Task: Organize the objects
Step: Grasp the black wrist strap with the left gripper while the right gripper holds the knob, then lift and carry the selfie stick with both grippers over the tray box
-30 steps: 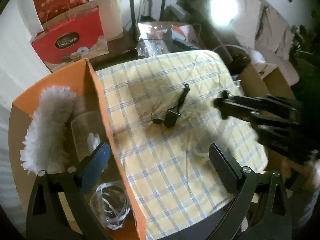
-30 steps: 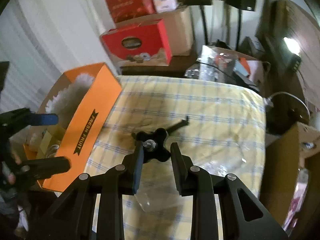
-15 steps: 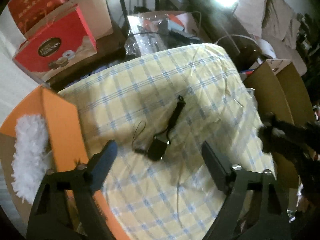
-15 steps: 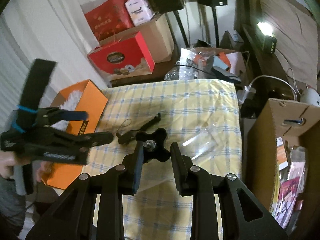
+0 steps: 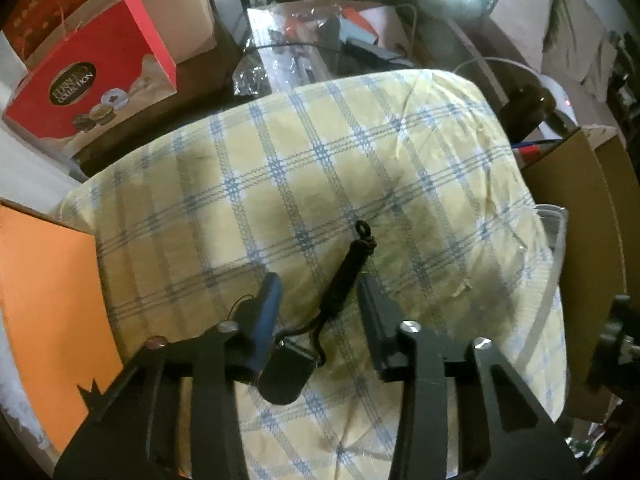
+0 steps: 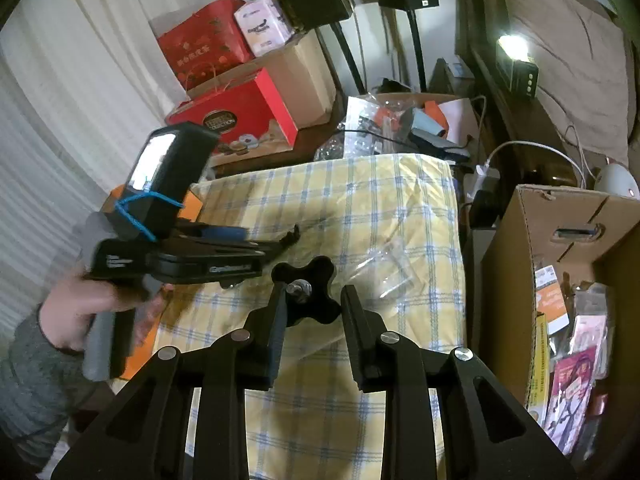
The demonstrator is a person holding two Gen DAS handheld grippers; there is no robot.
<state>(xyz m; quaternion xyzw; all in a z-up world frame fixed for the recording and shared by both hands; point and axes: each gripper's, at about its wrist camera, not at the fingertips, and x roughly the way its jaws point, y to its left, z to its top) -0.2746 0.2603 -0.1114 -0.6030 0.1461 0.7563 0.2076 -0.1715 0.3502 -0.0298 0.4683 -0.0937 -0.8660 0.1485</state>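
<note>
**Left hand-held gripper straddles the black strap; right one carries a knob**

The left hand-held gripper [image 5: 318, 294] is low over the surface [image 5: 280, 184], which is covered in a yellow and blue checked cloth. Its two fingers stand apart, one on each side of a black strap [image 5: 346, 270] that lies on the cloth. The strap's small black fob [image 5: 286, 374] sits just below the blue-padded finger [image 5: 266, 312]; whether that finger touches it is unclear.

The right hand-held gripper [image 6: 312, 306] is clamped on a black lobed knob [image 6: 308, 280] with a metal screw at its centre, held above the cloth.

An orange box [image 5: 44, 292] stands at the left edge of the surface. An open cardboard box [image 6: 560, 248] stands to the right.
</note>
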